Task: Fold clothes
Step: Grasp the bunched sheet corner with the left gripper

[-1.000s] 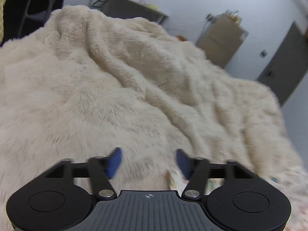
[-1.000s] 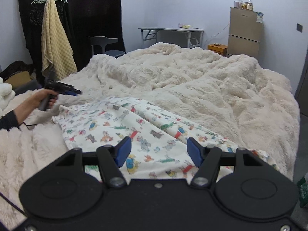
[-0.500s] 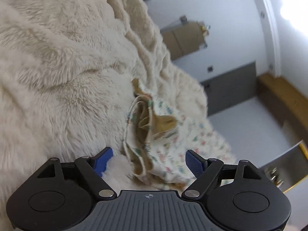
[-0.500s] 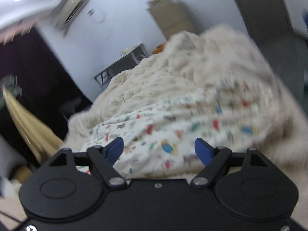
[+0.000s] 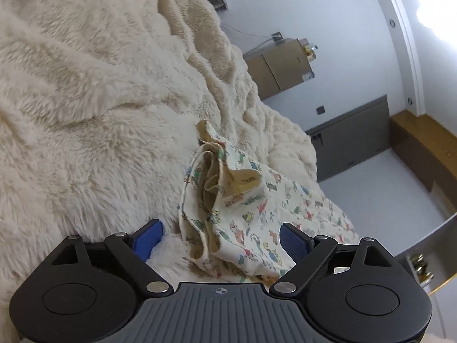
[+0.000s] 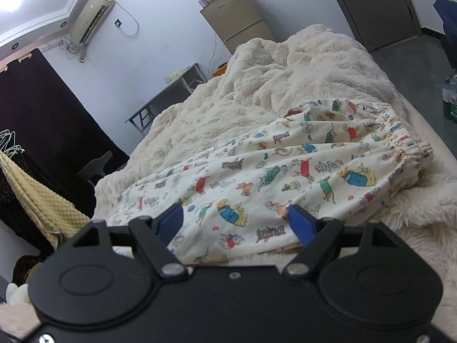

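Right wrist view: the fluffy cream blanket [image 6: 257, 91] is seen covering the bed, with the printed pyjama trousers [image 6: 285, 171] laid out flat on it, elastic waistband [image 6: 400, 145] at the far right near the bed edge. Compared with a second ago, the camera is found rolled and brought down low; the garment now fills the space ahead of the right gripper [image 6: 237, 223], whose jaws are spread wide with the near hem lying between them, nothing pinched.

Left wrist view: a second ago only blanket [image 5: 85, 114] was in front; now the bunched leg cuffs [image 5: 217, 188] of the trousers [image 5: 257, 228] are framed between the blue fingers [image 5: 147, 238] of the left gripper [image 5: 220, 240]. It is released too, straddling the cuff end (contact with the cloth cannot be confirmed). Little has shifted over the last half second, so the approach looks settled.

Judgement: both grippers are now positioned at the garment's leg end, so a two-point pick is set up. Closing on the cuffs and carrying them toward the waistband is probably next. The cuff stack is crumpled, so a partial-layer grab is a risk.
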